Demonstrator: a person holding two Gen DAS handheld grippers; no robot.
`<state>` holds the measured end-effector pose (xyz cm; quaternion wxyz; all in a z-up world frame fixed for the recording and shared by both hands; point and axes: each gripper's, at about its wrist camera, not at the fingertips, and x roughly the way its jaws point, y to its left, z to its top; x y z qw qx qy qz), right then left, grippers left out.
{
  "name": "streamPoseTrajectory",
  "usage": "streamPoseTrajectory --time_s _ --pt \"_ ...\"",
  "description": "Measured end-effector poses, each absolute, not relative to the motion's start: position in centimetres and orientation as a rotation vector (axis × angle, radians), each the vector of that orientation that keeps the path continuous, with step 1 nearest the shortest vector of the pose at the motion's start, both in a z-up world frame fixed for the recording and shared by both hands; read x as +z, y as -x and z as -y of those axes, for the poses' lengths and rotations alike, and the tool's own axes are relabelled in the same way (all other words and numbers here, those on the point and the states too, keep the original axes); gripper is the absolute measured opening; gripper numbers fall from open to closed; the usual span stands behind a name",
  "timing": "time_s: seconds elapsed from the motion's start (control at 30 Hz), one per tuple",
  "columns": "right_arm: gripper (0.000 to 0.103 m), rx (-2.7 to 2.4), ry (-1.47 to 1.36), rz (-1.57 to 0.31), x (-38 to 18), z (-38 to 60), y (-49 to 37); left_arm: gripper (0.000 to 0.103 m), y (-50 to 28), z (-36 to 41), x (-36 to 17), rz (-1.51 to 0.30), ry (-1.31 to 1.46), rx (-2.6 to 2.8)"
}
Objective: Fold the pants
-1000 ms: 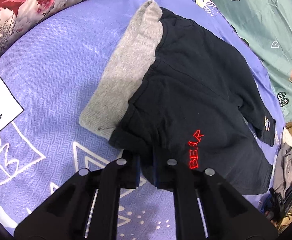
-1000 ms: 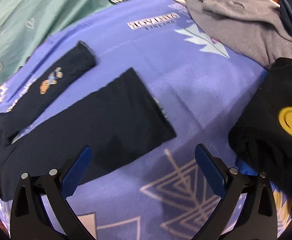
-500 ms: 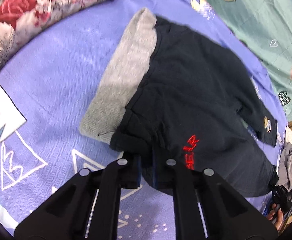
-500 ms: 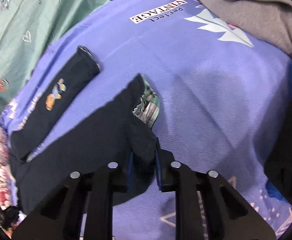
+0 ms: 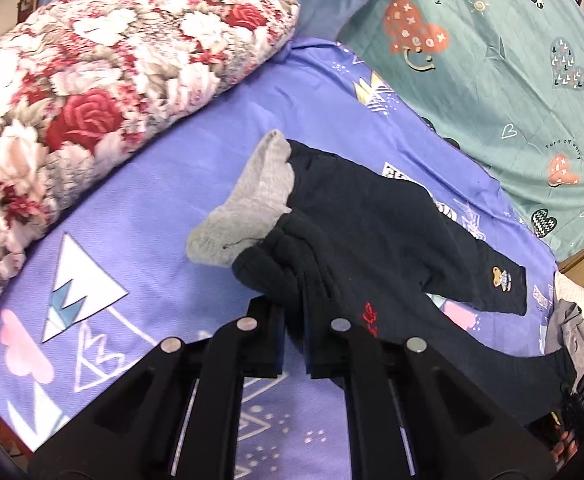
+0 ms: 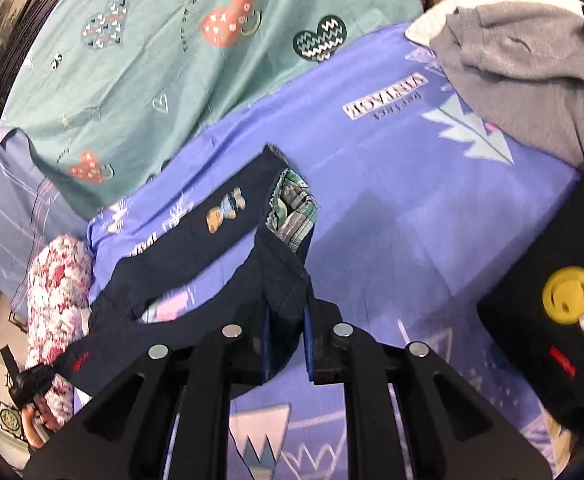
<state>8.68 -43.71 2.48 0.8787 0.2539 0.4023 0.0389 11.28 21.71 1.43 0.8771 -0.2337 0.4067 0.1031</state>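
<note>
Dark navy pants (image 5: 372, 232) with a grey ribbed waistband (image 5: 251, 204) lie stretched over the purple bedsheet (image 5: 151, 184). My left gripper (image 5: 294, 312) is shut on the waist end, just below the waistband, and holds it off the sheet. In the right wrist view one leg (image 6: 211, 256) runs away to the left. My right gripper (image 6: 285, 320) has its jaws closing, pads pressing on that leg's hem, where the plaid lining (image 6: 292, 208) shows. The other leg, with a bear patch (image 6: 225, 210), lies flat behind.
A floral quilt (image 5: 111, 60) lies beyond the waist end, and a teal sheet (image 5: 492, 60) covers the far side. A grey garment (image 6: 524, 60) and a black garment with a yellow smiley (image 6: 552, 320) sit to the right of the legs.
My right gripper went from wide open above the leg to closed on its hem and rose with it. The left gripper lifted the waist end, bunching the waistband.
</note>
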Motion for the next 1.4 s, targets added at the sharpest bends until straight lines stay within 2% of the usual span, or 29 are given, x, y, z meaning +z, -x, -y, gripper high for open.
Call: streamPoseTrajectory --time_s 0.23,0.3,0.33,0.37,0.4,0.43,0.47,0.5,0.63,0.77,0.93,1.07,1.13,1.2,1.27,1.4 --pt "0.016 0.043 -0.518 -1.032 -4.1 43.1 -6.9 0.007 -10.0 -23.3 -3.7 -0.969 0.519 0.262" --pt "0.033 -0.024 -0.464 -1.082 -5.6 43.1 -6.6 0.012 -10.0 -23.3 -5.0 -1.007 0.489 0.293" --pt "0.052 -0.077 -0.432 -1.098 -5.9 43.2 -6.4 0.019 -9.9 -23.3 -5.4 -1.020 0.479 0.309" --pt "0.057 -0.109 -0.418 -1.089 -5.7 43.4 -6.1 0.022 -9.8 -23.3 -5.5 -1.027 0.466 0.326" --pt "0.057 -0.117 -0.410 -1.070 -5.3 43.4 -5.8 0.026 -9.7 -23.4 -5.4 -1.024 0.456 0.338" --pt "0.057 -0.109 -0.393 -1.054 -4.8 43.4 -5.6 0.042 -9.5 -23.5 -5.1 -1.018 0.439 0.361" --pt "0.057 -0.096 -0.374 -1.028 -4.0 43.2 -5.4 0.063 -9.2 -23.6 -4.7 -1.002 0.412 0.398" --pt "0.057 -0.090 -0.352 -1.000 -3.3 42.9 -5.2 0.069 -8.7 -23.6 -3.9 -0.967 0.369 0.456" --pt "0.057 -0.042 -0.266 -0.916 -1.2 40.7 -5.2 0.071 -7.6 -22.8 -1.4 -0.877 0.286 0.495" --pt "0.057 0.104 -0.286 -0.977 -3.0 37.9 -6.7 0.079 -8.8 -20.2 -1.1 -0.888 0.255 0.376" --pt "0.056 0.040 -0.310 -1.095 -6.5 37.9 -8.0 0.084 -11.2 -16.8 -4.3 -0.974 0.203 0.294" --pt "0.057 -0.006 -0.356 -1.072 -5.8 39.9 -7.6 0.085 -12.1 -18.0 -8.0 -1.089 0.258 0.315" --pt "0.057 0.013 -0.348 -1.044 -4.7 39.8 -8.5 0.085 -12.0 -18.6 -8.4 -1.077 0.294 0.301" --pt "0.060 0.042 -0.348 -1.018 -3.6 39.3 -9.7 0.086 -12.0 -18.4 -8.4 -1.076 0.273 0.297" --pt "0.068 0.053 -0.364 -0.969 -2.4 38.8 -11.8 0.087 -11.9 -18.3 -8.5 -1.077 0.259 0.297" --pt "0.071 0.054 -0.377 -0.951 -1.8 38.0 -19.2 0.087 -11.6 -18.0 -8.3 -1.077 0.255 0.291"
